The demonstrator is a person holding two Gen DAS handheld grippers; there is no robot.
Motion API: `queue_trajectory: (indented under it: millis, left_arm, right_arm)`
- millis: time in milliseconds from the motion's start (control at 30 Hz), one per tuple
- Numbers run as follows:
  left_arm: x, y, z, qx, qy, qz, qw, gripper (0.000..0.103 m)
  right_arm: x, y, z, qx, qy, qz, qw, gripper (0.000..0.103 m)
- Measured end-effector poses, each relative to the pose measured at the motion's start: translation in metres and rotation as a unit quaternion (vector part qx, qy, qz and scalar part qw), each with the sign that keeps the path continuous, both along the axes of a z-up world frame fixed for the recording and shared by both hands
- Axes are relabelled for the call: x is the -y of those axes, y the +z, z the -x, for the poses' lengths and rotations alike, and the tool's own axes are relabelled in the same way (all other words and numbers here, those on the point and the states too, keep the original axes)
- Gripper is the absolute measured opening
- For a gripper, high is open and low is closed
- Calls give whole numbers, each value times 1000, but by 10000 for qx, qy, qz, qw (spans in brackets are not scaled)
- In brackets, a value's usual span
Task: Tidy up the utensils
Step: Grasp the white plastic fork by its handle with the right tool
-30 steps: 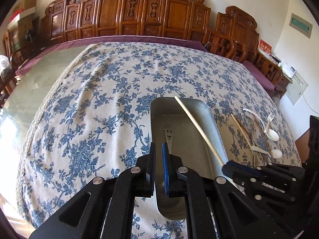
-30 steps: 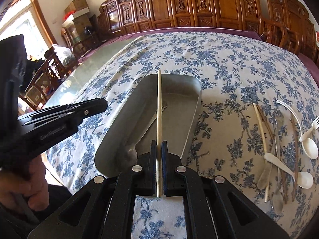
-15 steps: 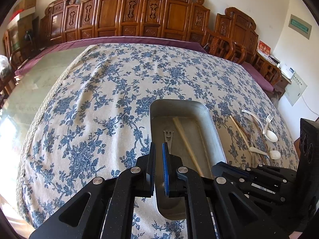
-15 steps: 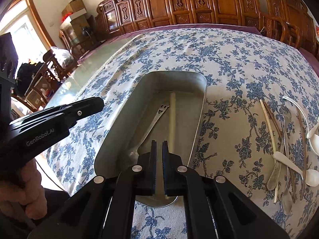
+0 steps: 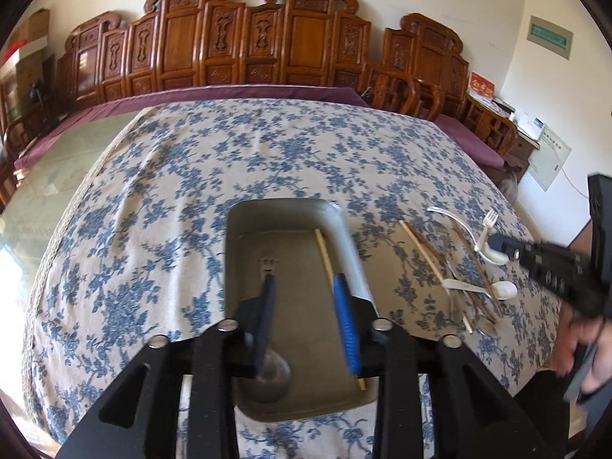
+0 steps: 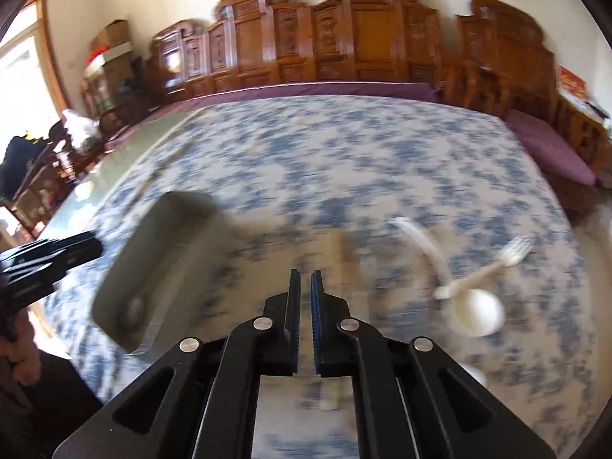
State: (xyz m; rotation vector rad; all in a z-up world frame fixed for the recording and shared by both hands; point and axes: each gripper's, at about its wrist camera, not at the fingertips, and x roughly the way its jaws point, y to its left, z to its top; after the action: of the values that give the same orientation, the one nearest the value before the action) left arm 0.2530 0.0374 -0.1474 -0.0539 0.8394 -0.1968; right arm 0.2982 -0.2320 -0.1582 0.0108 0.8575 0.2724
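the left gripper [image 5: 306,298] has spread wide over the metal tray [image 5: 346,229], empty; earlier it was nearly closed. the chopstick [image 5: 325,254] now lies in the tray beside the metal fork [image 5: 267,264]. the right gripper [image 6: 305,298], narrow and empty, has swung toward 3 o'clock, over blurred cloth near the white spoon [image 6: 476,311].

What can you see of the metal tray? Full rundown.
The metal tray is a dull grey, rounded-corner rectangular pan with raised walls, lying flat on the blue floral tablecloth. Inside lie a metal spoon with a smiley cut-out handle and one pale chopstick along its right wall. The open left gripper hovers over it.
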Motion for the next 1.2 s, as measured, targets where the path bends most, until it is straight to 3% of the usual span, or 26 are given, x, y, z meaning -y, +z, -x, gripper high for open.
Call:
queue_trajectory:
  millis: [133,300,400,600,900,1033,1200]
  left_arm:
    - [18,-1,0,40,-124,33,9999,40]
    - [36,-3,-1,66,-197,36,9998,41]
    - [44,-4,-2,65,-226,28,9997,47]
    - [58,-5,0,100,-303,21,9995,48]
    - [74,-11,6,55,-466,-59,9989,48]
    - [80,-11,8,55,-526,-95,9986,48]
    - [84,-12,10,52,-538,-156,9984,48]
  right_arm:
    - [41,-6,-15,-14,-319,182,9993,7]
    - [78,-20,-34,-110,-668,398,9969,31]
    - [97,-34,-48,-248,-885,416,9949,37]
    - [121,-62,-72,-567,-1346,309,9888,43]
    - [129,-86,-95,-905,-1816,78,9792,43]
    - [123,-93,-100,-1020,-1887,264,9764,43]
    - [121,-92,-102,-1095,-1970,356,9736,17]
